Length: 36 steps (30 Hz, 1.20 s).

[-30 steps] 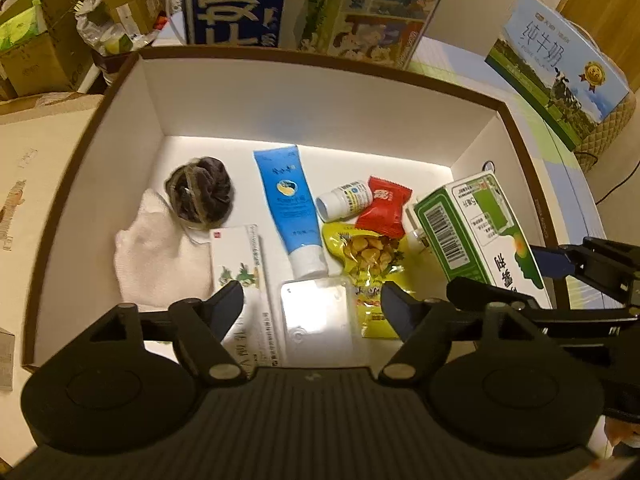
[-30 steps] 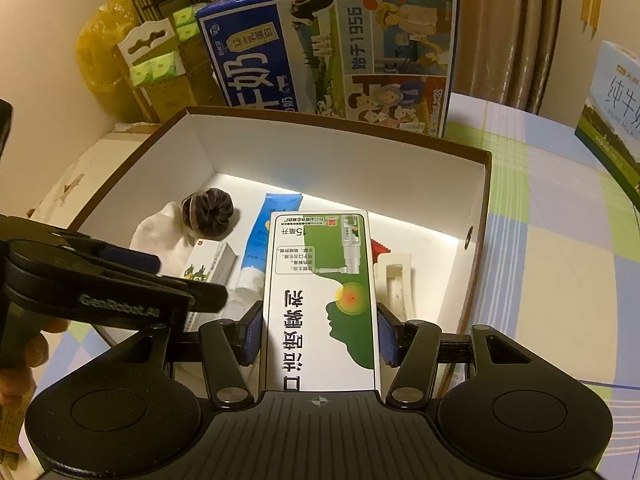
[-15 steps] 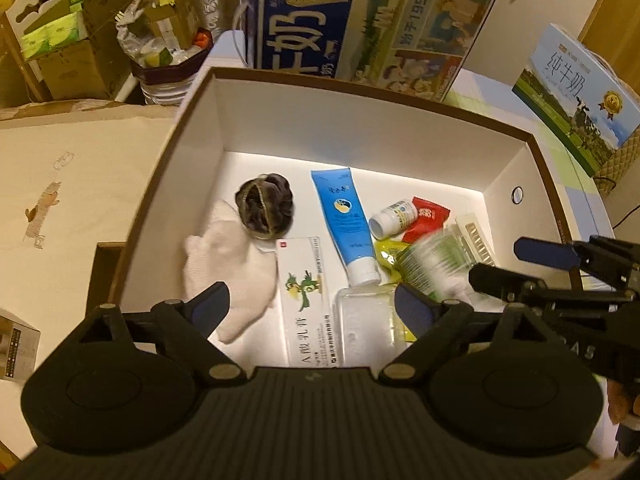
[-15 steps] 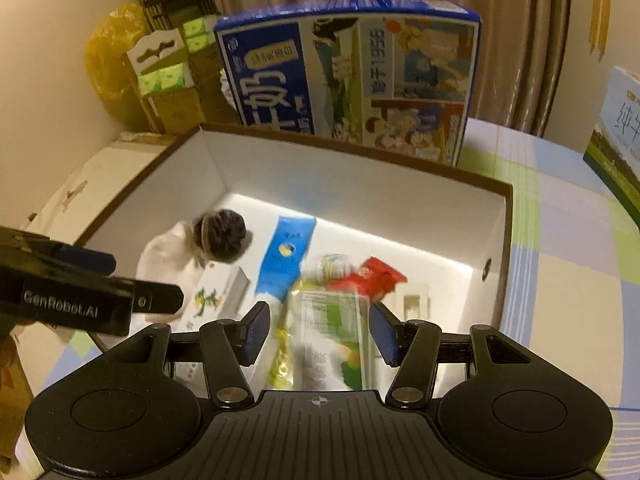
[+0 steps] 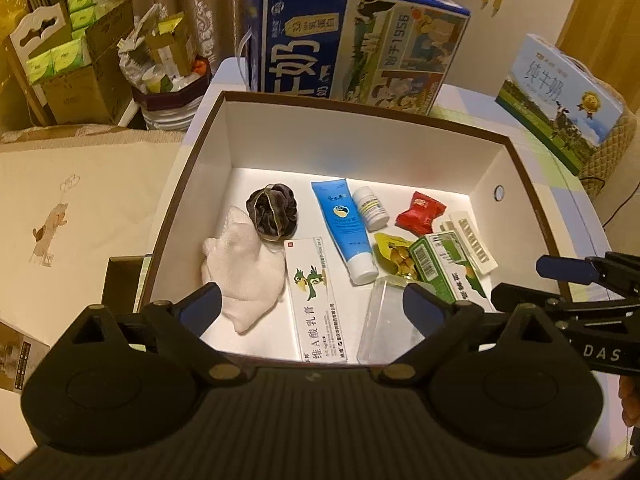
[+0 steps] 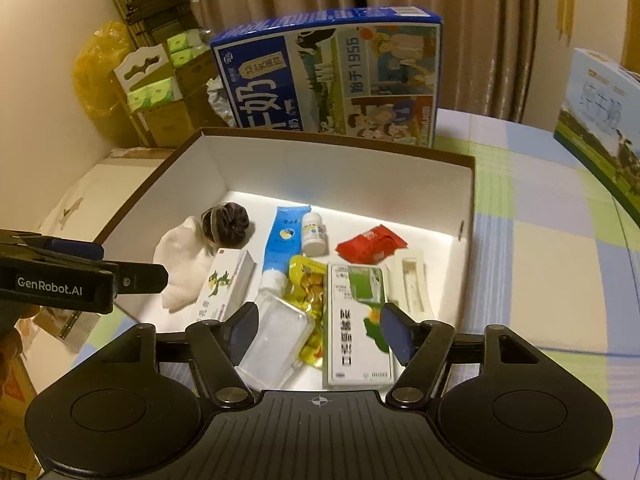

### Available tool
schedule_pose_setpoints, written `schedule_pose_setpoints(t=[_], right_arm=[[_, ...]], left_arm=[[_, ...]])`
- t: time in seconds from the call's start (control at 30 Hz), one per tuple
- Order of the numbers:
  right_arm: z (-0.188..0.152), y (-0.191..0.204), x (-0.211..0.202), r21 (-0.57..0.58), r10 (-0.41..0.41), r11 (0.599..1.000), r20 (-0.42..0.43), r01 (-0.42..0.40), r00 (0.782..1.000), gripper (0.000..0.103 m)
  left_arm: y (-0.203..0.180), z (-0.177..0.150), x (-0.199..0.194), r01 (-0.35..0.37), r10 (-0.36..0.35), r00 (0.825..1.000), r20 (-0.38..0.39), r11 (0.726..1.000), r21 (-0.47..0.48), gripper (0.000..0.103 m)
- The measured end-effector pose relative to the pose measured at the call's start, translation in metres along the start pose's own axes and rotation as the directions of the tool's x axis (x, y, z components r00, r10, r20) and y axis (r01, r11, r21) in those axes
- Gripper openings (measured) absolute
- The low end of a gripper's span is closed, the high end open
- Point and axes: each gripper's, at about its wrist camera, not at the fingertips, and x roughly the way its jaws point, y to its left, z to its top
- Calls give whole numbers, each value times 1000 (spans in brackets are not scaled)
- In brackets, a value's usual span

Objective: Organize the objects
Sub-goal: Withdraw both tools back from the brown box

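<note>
Green carton (image 6: 357, 322) lies flat in the box (image 6: 466, 208) at 5 o'clock, partly over the snack pouch (image 6: 308, 280); my right gripper (image 6: 318, 334) and left gripper (image 5: 312, 306) both spread, empty; I'd judge placement done, next pick needed.

Both views are lit by warm, yellowish indoor light, and the room behind is left fairly dim. A bright band is thrown along the far edge of the floor of the box (image 5: 408, 148), where it is nearly washed out. Soft shadows are cast beside the items inside. Straight edges are bent strongly toward the frame borders, and the corners are darkened. Focus is held throughout; no motion blur is seen.
</note>
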Motion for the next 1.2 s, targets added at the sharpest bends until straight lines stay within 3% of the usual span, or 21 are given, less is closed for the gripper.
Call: schedule_pose_setpoints(t=[0.47,1.2], right_arm=[[-39,-10,-66,49,-10,999,22,9,1000,66],[-135,-80,-174,119,-45,992,12,44,999,66]], left_arm=[[-30,-44,-52,11,-13,997,76,1000,18,102],[-144,-133,-96,46,-48,998,38,998,43,102]])
